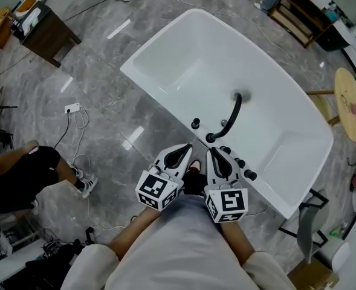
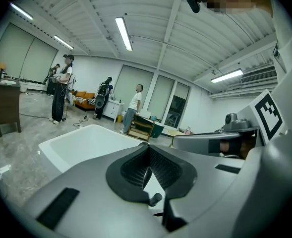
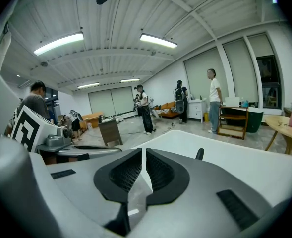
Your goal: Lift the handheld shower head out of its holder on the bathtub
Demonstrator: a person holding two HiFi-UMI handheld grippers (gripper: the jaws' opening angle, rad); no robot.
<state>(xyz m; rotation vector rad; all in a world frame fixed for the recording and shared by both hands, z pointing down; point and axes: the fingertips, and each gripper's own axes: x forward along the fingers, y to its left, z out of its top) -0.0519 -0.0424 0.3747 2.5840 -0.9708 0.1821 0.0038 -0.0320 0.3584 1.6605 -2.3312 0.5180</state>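
— Both grippers hover at the near rim of the tub (image 1: 184, 59). The step is the approach; nothing is grasped.
— Jaws?
— Left gripper (image 1: 187, 148) pressed together, empty. Right gripper (image 1: 214, 153) drawn to a thin slit, also empty.
— Shower head?
— Not lifted. It's one of the black fittings (image 1: 225, 150) along that rim, centre of the head view; can't tell which. The row lies just beyond both sets of fingertips, untouched. A black stub (image 3: 200, 153) stands right of the right jaws.
— Next?
— My read: one gripper opens, settles around the handle, closes, lifts straight up.
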